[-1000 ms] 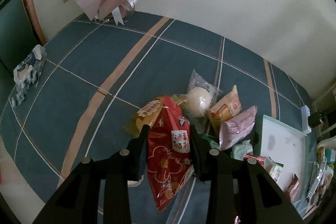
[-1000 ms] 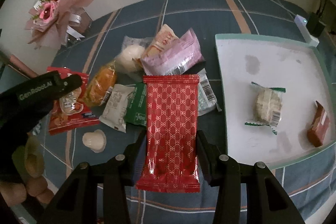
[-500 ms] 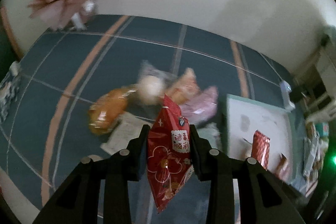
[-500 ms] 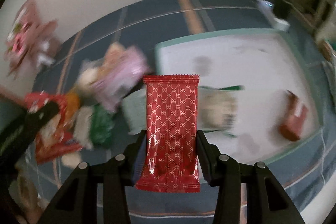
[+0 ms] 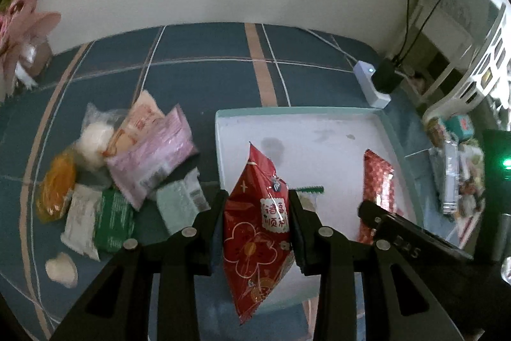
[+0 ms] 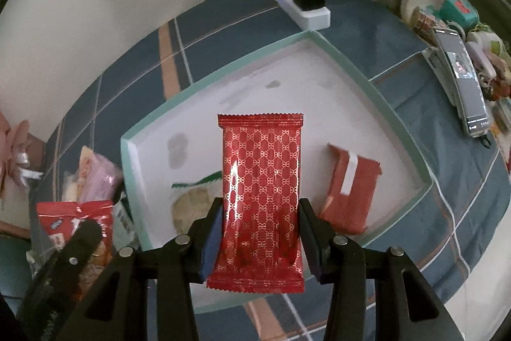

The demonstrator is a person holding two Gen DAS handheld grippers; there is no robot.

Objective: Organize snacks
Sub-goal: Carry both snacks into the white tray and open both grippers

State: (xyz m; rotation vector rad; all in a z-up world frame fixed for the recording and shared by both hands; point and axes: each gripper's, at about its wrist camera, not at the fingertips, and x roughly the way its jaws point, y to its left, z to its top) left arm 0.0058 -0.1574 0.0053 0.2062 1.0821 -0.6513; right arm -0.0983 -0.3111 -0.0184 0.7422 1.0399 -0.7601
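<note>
My left gripper [image 5: 258,229] is shut on a red snack bag with a flower print [image 5: 257,232] and holds it above the near left part of the white tray [image 5: 319,130]. My right gripper [image 6: 260,232] is shut on a flat red patterned packet [image 6: 260,181] above the middle of the tray [image 6: 287,75]. In the tray lie a pale cake in a green-edged wrapper [image 6: 188,200] and a brown-red packet [image 6: 351,194]. The right gripper and its packet [image 5: 378,181] also show in the left wrist view.
A pile of loose snacks lies left of the tray: a pink packet [image 5: 150,155], a white bun [image 5: 92,141], an orange bun [image 5: 57,184], green and white packets [image 5: 102,216]. A power strip with a charger [image 6: 308,2] stands behind the tray. Clutter and a phone [image 6: 463,79] lie at the right.
Both grippers have swung right from over the snack pile to over the tray, each still holding its packet.
</note>
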